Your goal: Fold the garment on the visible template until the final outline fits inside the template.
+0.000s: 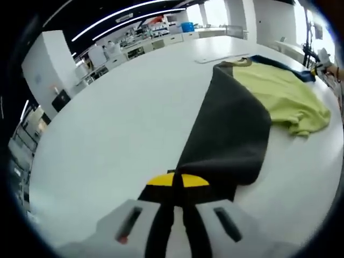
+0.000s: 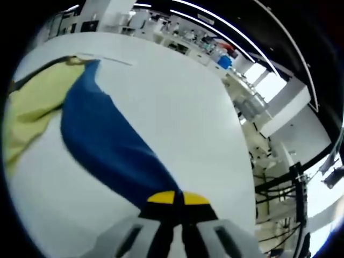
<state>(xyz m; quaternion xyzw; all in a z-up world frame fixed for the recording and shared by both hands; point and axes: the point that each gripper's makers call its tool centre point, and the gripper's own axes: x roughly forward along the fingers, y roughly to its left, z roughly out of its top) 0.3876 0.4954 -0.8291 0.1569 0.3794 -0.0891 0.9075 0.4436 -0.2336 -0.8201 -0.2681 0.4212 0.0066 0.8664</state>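
The garment is a shirt with a yellow-green body [image 1: 285, 97], a dark grey sleeve [image 1: 228, 134] and a blue sleeve [image 2: 107, 140]. It lies on a white table [image 1: 107, 140]. My left gripper [image 1: 177, 185] is shut on the end of the dark grey sleeve, which is lifted and stretched toward the camera. My right gripper [image 2: 174, 201] is shut on the end of the blue sleeve, pulled out the same way. The yellow-green body [image 2: 32, 107] lies crumpled beyond both sleeves. A thin template outline [image 1: 223, 56] shows on the table past the shirt.
The white table [image 2: 177, 102] spreads wide around the shirt. Lab benches and shelves [image 1: 134, 45] stand behind it, with a blue bin [image 1: 187, 27]. Racks and equipment [image 2: 279, 172] stand beyond the table's edge.
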